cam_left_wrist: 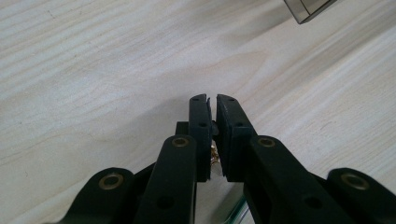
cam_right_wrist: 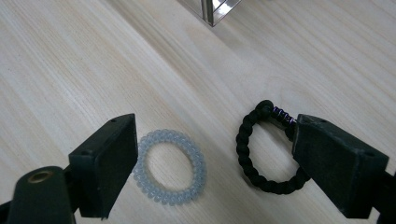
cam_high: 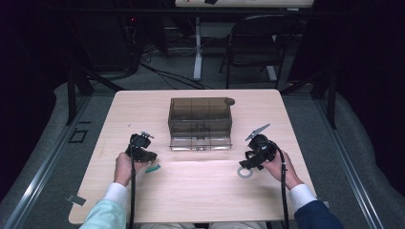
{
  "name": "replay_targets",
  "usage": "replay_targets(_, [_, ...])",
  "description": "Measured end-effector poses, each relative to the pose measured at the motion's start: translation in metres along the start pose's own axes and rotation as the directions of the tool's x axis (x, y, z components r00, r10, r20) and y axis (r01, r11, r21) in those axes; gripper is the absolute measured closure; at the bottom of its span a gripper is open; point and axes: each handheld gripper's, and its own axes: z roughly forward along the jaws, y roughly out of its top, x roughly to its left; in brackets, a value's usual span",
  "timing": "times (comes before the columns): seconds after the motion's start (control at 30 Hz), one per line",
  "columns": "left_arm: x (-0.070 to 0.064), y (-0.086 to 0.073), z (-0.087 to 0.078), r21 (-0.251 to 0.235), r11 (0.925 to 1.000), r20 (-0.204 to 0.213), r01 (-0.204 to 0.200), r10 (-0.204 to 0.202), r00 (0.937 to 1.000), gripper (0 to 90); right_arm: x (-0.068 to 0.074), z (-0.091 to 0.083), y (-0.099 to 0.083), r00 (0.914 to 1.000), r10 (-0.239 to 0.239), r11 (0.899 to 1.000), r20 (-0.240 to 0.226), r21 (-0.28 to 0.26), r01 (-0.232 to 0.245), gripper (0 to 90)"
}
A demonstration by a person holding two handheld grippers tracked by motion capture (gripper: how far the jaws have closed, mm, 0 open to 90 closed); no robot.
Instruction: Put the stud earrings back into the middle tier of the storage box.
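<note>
Two grippers over pale wood-grain table [cam_high: 200, 191]; smoked translucent plastic organiser box [cam_high: 200, 122] at centre back, its compartments too dim to read, only a corner in both gripper views. Left gripper [cam_left_wrist: 213, 100]: jaws nearly closed, pinching something small with a gold glint, mostly hidden between the pads; teal object [cam_high: 153, 168] beside it on the table, shape unclear. Right gripper [cam_right_wrist: 215, 140]: jaws wide, straddling clear coiled spiral hair tie [cam_right_wrist: 170, 166] and black braided cord bracelet [cam_right_wrist: 266, 148], bracelet's right side cut off behind a jaw.
</note>
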Motion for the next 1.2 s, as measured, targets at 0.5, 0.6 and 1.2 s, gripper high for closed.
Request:
replay_targets(0.5, [0.0002,0.0008,-0.0019,0.000,1.0000,0.010,-0.002,0.002,1.0000,85.3,-0.0012,-0.0002,0.0003,1.0000,0.001,1.000,-0.009,0.002,-0.001,14.0])
replay_targets(0.6, [0.0004,0.0015,-0.0036,-0.002,1.0000,0.010,-0.005,0.005,0.9999,85.3,-0.0013,-0.0004,0.0003,1.0000,0.000,1.000,-0.008,0.003,0.000,13.9])
replay_targets(1.2, [-0.0001,0.0058,-0.0090,0.005,0.9998,0.035,-0.017,0.016,0.9992,85.5,-0.0025,-0.0004,0.0005,1.0000,-0.001,1.000,-0.002,0.009,0.001,14.0])
